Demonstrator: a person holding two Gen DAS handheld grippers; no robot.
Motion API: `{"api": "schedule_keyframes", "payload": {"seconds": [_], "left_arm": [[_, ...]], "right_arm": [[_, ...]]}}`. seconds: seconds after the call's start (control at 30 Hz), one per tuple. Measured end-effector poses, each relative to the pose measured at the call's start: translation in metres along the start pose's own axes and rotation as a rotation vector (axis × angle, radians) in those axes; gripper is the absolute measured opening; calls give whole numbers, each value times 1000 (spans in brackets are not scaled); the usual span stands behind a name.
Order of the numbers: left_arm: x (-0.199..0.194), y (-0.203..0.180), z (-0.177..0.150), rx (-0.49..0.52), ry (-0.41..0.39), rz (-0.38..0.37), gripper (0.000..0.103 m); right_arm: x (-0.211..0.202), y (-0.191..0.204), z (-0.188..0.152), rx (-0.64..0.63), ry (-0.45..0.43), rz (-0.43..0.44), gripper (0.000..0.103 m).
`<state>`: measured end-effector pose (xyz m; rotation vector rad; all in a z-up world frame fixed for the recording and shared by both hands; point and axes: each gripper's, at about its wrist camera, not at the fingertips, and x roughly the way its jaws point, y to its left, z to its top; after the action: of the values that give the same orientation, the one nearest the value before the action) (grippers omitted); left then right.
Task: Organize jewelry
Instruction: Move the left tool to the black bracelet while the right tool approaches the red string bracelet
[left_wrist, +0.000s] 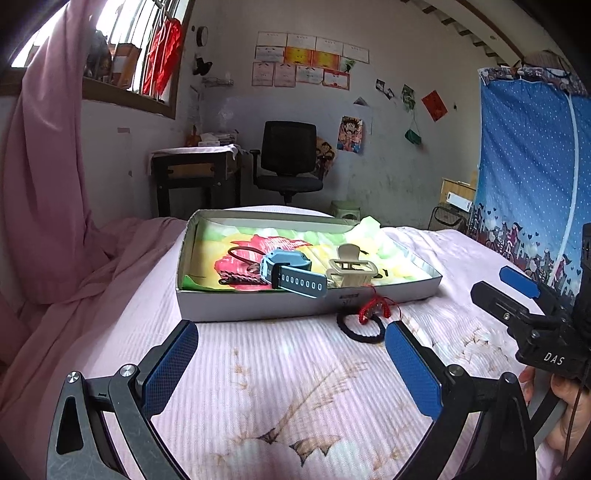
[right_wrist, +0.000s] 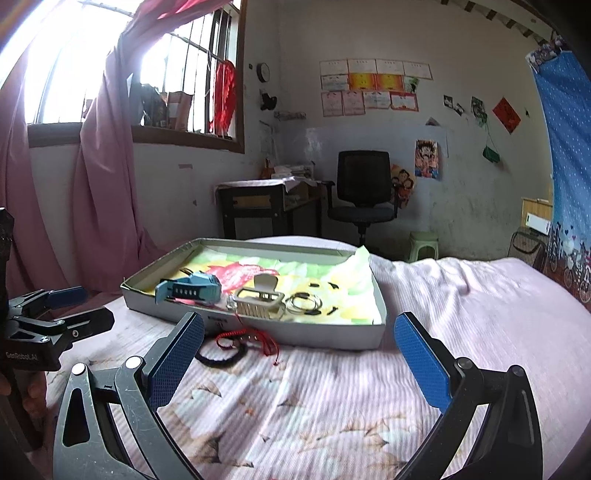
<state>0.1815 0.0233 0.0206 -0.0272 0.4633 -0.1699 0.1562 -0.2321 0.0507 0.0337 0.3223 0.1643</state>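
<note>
Both tools spread wide and empty, left tool (left_wrist: 291, 352), right tool (right_wrist: 299, 345), red bracelet (left_wrist: 373, 308) on bed, box (left_wrist: 258, 302) just behind

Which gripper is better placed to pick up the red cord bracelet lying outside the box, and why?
Probably the left. The red cord bracelet lies just past the left gripper's right fingertip. The right gripper, equally open and empty, has it beyond its left finger.

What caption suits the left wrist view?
Open left gripper faces a shallow white cardboard box holding a blue watch; black hair tie outside.
</note>
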Motion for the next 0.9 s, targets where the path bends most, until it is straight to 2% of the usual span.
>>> {"api": "schedule_keyframes", "payload": {"seconds": [0.4,0.77,0.83,0.9], "left_arm": [[19,-3,-1,19,100,-10,102],[48,3,2,-61,207,-101,101],[54,2,3,-71,225,-116,99],[60,1,3,-75,241,-128,91]], "right_arm": [[25,2,-12,4,131,-2,101],[50,-1,-20,16,254,23,101],[55,-1,-22,22,280,40,101],[60,-2,-23,31,299,56,95]]}}
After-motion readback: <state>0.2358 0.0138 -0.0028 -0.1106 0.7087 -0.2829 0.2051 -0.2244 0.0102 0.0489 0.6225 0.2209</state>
